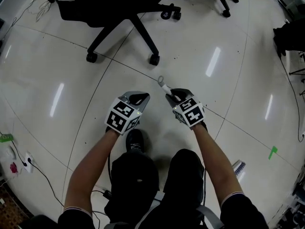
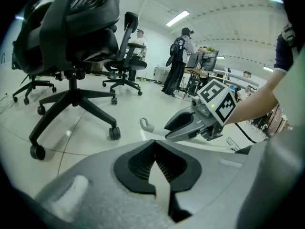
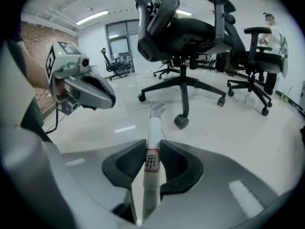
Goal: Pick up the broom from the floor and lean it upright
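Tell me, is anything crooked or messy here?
Only the broom looks askew: it slants in the right gripper, not yet upright. A power strip with loose cables lies on the floor at the left edge.

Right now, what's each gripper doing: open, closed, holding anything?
Left gripper: closed, nothing between its jaws.
Right gripper: closed on the broom handle.

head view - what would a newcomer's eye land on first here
Most striking are the two marker-cubed grippers at the centre: the right gripper is shut on a white broom handle whose hooked tip pokes out ahead of it, while the left gripper beside it holds nothing. Beyond them, a black office chair stands on the glossy pale floor.
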`<state>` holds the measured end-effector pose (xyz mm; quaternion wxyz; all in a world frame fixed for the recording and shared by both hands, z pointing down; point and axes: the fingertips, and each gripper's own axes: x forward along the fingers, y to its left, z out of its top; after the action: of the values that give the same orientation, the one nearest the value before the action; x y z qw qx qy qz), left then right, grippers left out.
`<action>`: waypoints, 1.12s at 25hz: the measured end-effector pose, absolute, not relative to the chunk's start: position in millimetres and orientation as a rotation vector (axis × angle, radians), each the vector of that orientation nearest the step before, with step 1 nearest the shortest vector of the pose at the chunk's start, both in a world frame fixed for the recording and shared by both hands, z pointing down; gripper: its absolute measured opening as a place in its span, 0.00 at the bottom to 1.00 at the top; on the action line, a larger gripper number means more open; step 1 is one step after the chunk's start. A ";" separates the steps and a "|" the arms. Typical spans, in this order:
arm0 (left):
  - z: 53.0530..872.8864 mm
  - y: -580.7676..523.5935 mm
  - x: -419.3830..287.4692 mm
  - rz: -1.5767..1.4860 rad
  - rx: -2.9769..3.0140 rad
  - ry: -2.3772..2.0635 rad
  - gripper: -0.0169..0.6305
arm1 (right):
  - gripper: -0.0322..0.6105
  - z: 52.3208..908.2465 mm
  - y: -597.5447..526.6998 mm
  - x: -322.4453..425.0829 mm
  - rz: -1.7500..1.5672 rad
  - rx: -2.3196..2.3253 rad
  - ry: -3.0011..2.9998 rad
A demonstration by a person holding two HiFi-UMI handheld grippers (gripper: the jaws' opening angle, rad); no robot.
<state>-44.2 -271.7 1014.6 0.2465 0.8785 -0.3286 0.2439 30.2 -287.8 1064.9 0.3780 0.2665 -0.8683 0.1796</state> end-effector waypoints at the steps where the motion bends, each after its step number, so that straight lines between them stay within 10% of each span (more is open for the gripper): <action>1: 1000.6 -279.0 -41.9 0.662 2.410 -0.891 0.03 | 0.21 1042.2 -292.3 29.0 0.453 0.698 -2.238; 28: 521.3 -370.5 -34.2 0.655 2.695 -0.925 0.03 | 0.20 520.7 -376.6 77.1 0.303 1.063 -2.269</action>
<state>-34.2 -370.5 521.3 0.1088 0.9163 -0.3146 0.2227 77.1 -376.6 520.7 0.3038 0.4010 -0.8566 0.1145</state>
